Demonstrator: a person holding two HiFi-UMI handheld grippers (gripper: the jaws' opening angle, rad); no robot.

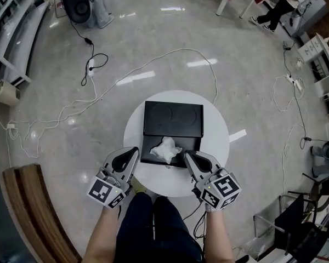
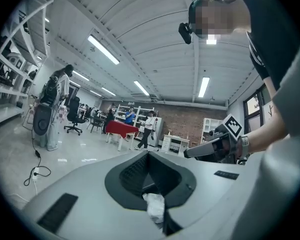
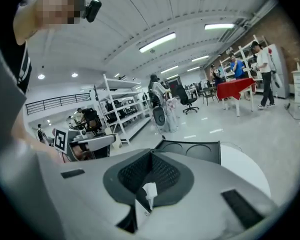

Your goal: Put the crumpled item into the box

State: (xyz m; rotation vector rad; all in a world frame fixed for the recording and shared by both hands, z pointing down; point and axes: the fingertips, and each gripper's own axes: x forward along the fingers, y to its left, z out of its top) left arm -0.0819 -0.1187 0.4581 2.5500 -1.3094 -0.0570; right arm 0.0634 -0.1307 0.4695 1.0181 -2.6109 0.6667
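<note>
Shows left tongs (image 1: pixel 135 150) shut, tips pressed together along one line in the left gripper view, nothing clamped. Catches a sliver of white through the narrow slit lower down between the dark ribbed pads (image 2: pixel 132 171). Shows right tongs (image 1: pixel 187 154) shut as well, pads meeting the same way, with a scrap of white visible through that slit too. Puts both tongs low over the near edge of the tabletop, tips angled inward toward each other, a marker cube (image 1: pixel 106 192) at the back of each.

Places the crumpled paper (image 1: pixel 167 149) inside the black box (image 1: pixel 193 145), near the front wall, between the two tips. Leaves the left tip clear of the paper. Sets the right tip just beside it, contact impossible to judge. Has the box lid (image 1: pixel 172 119) folded open flat behind the tray, two round embossed shapes on its inner face. Finds the box roughly centred on a round white tabletop (image 1: pixel 219 138).

Shows bare forearms (image 1: pixel 101 237) behind the tongs and dark trousers (image 1: pixel 153 223) below the tabletop edge. Beyond: pale glossy floor (image 1: pixel 153 32), white cables (image 1: pixel 178 50) looping round the tabletop, wooden bench (image 1: pixel 33 201) at lower left. In the gripper views: red-covered table (image 2: pixel 121 129), shelving, several people standing far back.
</note>
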